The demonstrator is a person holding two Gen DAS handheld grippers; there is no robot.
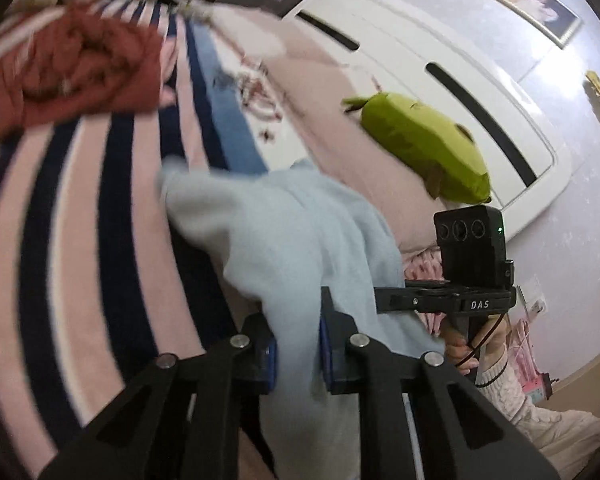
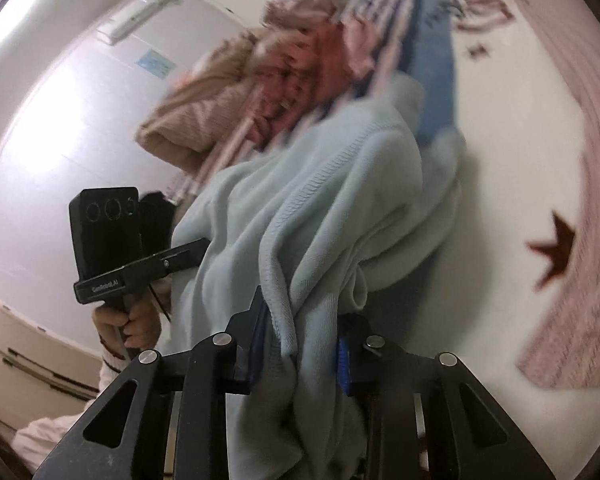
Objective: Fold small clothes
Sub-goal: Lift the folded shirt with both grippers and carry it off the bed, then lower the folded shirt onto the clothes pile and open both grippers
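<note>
A pale blue garment point(image 1: 300, 240) hangs lifted over the striped bed point(image 1: 80, 220), stretched between both tongs. The left tongs point(image 1: 298, 354) pinch 1 edge at lower centre; the right tongs point(image 2: 300, 360) clamp the other, equally near.

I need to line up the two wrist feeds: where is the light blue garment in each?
Left wrist: light blue garment in the lower centre, running into the left gripper.
Right wrist: the garment fills the centre, draped into the right gripper.
Shared landmark: the blue stripe of the bedcover, just beyond the garment.
</note>
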